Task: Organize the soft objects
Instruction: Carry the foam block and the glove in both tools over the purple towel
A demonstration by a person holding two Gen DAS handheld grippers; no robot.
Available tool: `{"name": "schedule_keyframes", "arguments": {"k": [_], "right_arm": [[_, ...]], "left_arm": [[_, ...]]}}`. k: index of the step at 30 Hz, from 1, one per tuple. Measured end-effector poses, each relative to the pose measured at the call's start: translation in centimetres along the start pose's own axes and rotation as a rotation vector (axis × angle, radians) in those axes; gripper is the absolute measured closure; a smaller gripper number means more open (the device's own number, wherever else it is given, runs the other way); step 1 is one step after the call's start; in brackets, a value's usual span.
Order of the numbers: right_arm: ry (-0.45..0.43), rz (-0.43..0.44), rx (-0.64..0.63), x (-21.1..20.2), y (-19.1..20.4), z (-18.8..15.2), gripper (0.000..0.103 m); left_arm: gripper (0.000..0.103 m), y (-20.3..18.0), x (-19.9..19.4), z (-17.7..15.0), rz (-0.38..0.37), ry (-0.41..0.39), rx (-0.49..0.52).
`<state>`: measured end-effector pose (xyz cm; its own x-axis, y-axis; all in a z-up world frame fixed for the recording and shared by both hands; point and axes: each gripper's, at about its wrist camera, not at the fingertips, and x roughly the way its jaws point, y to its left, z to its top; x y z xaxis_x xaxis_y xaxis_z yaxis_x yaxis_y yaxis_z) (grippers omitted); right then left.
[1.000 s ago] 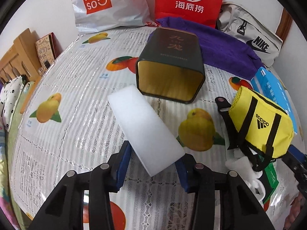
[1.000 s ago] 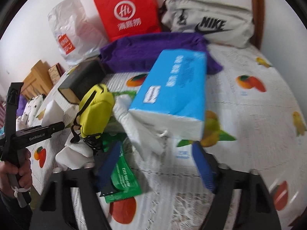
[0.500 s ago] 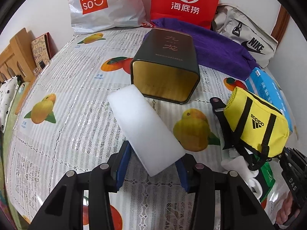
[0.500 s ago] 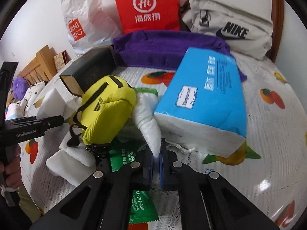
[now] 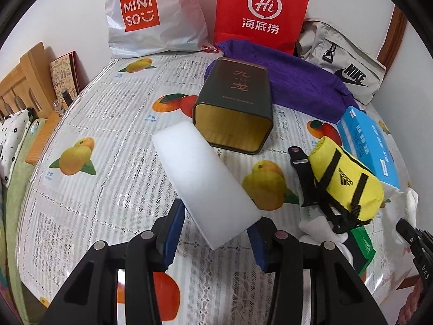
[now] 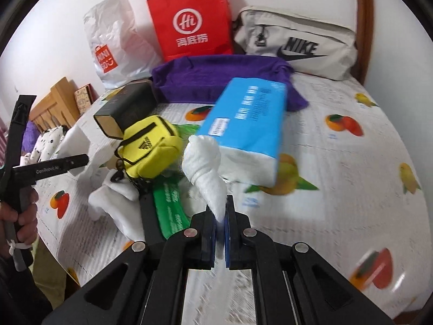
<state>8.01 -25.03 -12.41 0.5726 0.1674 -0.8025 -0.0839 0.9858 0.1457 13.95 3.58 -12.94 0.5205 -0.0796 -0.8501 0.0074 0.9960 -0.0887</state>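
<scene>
On a surface (image 6: 338,162) covered in a fruit-print cloth, the right gripper (image 6: 220,211) has its fingers clenched on the tip of a white sock (image 6: 205,162) that trails up beside a blue tissue pack (image 6: 249,119). The left gripper (image 5: 213,233) grasps the near end of a white foam block (image 5: 200,181), which angles toward a dark tin (image 5: 235,111) lying on its side; a yellow pouch (image 5: 346,181) rests to the right.

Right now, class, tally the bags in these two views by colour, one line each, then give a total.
White MINISO plastic bag: 1
Red paper bag: 1
Grey Nike bag: 1
Yellow Adidas bag: 1
Total: 4
</scene>
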Motion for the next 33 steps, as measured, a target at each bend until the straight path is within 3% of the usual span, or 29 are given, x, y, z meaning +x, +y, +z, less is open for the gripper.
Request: {"name": "schedule_keyframes", "arguments": {"k": [7, 19, 33], "right_arm": [[-0.011, -0.053, 0.028, -2.3, -1.7, 0.0, 0.098], [-0.025, -0.039, 0.028, -3.6, -2.0, 2.5, 0.098], [-0.076, -0.048, 0.01, -2.2, -1.9, 10.9, 0.097]], "left_arm": [[0.06, -0.6, -2.3, 0.8, -0.004, -0.03, 0.017], [0.06, -1.3, -4.1, 3.9, -0.029, -0.062, 0.019], [0.06, -1.9, -3.1, 11.1, -0.019, -0.078, 0.052]]}}
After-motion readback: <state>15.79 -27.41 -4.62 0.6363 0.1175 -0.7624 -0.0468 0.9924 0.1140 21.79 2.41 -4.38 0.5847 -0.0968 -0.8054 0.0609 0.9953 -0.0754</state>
